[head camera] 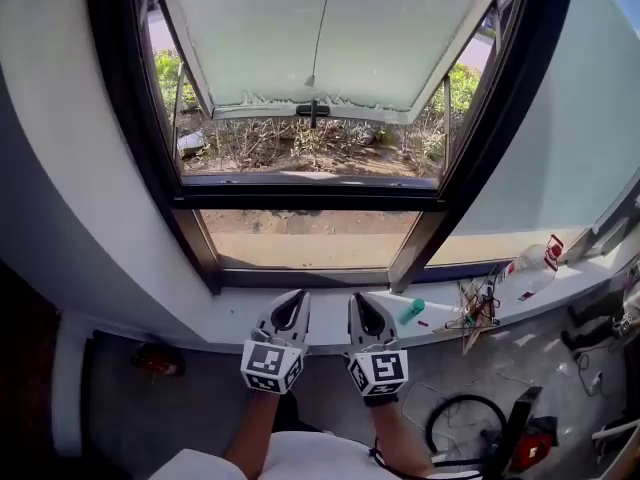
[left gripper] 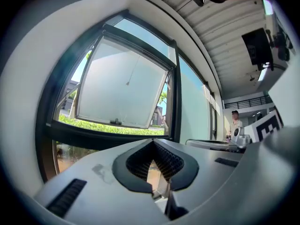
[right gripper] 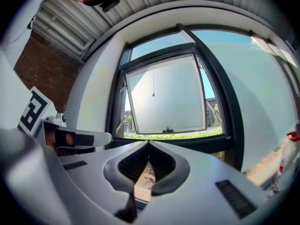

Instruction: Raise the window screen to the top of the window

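Note:
The window (head camera: 300, 196) has a dark frame, and a pale frosted screen panel (head camera: 330, 33) fills its upper part. The panel's lower rail carries a small black handle (head camera: 312, 110). A thin cord with a small pull (head camera: 311, 80) hangs in front of it. The same panel shows in the left gripper view (left gripper: 123, 90) and the right gripper view (right gripper: 165, 100). My left gripper (head camera: 296, 296) (left gripper: 153, 141) and right gripper (head camera: 358, 298) (right gripper: 148, 143) sit side by side, low by the white sill (head camera: 230, 323). Both are shut on nothing and far below the panel.
On the sill to the right lie a green item (head camera: 411, 311), tangled wires (head camera: 478, 308) and a clear bottle (head camera: 528, 268). A cable coil (head camera: 468, 423) and a red tool (head camera: 530, 443) are on the floor. A person (left gripper: 233, 125) stands far off.

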Demonstrator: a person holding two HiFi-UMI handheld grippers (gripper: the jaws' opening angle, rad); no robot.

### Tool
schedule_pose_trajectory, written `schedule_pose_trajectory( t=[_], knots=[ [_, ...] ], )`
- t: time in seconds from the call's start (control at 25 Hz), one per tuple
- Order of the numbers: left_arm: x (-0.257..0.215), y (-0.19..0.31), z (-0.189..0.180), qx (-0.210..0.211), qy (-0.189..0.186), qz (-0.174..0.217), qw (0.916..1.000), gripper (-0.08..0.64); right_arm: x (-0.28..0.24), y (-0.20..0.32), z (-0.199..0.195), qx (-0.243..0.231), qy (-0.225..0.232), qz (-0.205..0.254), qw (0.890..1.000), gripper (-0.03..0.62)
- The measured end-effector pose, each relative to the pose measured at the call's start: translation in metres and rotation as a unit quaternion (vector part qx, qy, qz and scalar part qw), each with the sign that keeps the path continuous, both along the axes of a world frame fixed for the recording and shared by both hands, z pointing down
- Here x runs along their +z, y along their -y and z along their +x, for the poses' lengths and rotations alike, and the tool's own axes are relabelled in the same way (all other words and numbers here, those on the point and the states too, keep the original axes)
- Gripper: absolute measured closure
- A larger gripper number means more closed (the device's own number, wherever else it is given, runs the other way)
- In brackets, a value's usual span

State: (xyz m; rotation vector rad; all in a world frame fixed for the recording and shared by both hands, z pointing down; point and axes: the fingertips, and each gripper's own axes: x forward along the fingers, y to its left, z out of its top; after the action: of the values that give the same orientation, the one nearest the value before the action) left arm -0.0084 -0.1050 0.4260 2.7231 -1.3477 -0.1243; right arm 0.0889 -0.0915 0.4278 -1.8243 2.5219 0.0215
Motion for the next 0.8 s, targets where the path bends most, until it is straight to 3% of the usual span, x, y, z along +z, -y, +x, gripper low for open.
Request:
schedule_pose_trajectory(
  t=[0.24,0.4,0.56,0.8],
  knots=[
    [0.036,-0.108,0.058,0.029,0.024,-0.048,0.9982,0.560,0.047,-0.098,0.049,0.030,-0.019,-0.076,0.996,0.601],
    [0.021,-0.141,0.070,0.038,0.027,-0.039,0.9981,0.560,0.026,-0.131,0.050,0.017,-0.037,-0.059,0.997,0.601],
    [-0.003,-0.152,0.062,0.038,0.036,-0.006,0.9986,0.560,0.003,-0.136,0.043,0.019,-0.038,-0.031,0.999,0.601],
    [-0.005,-0.163,0.024,0.008,0.033,-0.012,0.9993,0.560,-0.006,-0.142,0.001,-0.018,-0.037,-0.027,0.999,0.601]
  ],
)
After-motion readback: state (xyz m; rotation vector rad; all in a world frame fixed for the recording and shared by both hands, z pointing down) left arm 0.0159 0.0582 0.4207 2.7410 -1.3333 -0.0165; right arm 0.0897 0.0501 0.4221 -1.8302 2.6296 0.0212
